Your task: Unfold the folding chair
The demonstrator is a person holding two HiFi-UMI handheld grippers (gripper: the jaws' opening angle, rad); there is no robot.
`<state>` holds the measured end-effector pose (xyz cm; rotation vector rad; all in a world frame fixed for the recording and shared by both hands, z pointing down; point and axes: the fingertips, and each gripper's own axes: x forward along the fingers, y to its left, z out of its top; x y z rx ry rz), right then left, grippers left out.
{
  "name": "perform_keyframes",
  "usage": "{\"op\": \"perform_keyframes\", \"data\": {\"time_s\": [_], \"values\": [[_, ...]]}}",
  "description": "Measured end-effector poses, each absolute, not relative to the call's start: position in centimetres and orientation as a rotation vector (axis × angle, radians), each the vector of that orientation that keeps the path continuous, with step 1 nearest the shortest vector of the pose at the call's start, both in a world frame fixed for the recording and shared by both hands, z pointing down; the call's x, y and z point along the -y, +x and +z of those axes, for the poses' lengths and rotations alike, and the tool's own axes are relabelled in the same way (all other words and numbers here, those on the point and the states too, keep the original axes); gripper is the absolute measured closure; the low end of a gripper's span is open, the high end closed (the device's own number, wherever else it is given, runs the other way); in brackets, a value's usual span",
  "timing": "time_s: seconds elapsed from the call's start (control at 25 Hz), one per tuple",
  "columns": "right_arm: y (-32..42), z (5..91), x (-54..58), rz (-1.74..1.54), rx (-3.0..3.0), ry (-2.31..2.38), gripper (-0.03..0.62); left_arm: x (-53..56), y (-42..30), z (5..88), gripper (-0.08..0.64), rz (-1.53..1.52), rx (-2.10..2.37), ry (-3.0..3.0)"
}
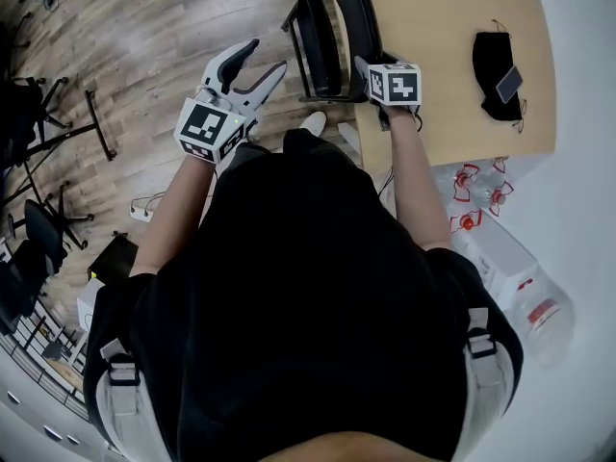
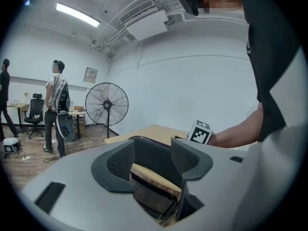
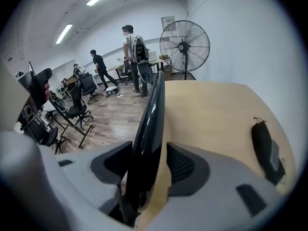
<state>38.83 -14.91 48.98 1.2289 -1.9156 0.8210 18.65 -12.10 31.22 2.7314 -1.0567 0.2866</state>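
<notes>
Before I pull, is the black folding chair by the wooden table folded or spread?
Folded: the black folding chair stands upright, its panels close together.

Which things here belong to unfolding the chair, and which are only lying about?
For the job: chair; left gripper; right gripper, jaws around the chair's edge.
Lying about: black pouch on the table; bottles; fan.

Chair (image 3: 150,124): glossy black, smooth. Desk (image 3: 211,114): matt light wood. Floor (image 1: 144,37): grained wood planks, slight sheen.
</notes>
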Motion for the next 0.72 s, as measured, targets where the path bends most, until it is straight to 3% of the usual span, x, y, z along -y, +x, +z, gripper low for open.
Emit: {"op": "perform_keyframes", "data": {"time_s": [0.2, 0.72], "values": [[38.4, 49.0, 14.8, 0.839, 1.886, 1.258, 0.451, 12.1, 17.2, 31.3, 0.327, 0.285, 1.068, 2.725], [37.5, 49.0, 14.3, 0.838, 1.793, 1.337, 0.462, 12.3, 12.3, 31.4, 0.328, 0.264, 1.069, 2.704]]}}
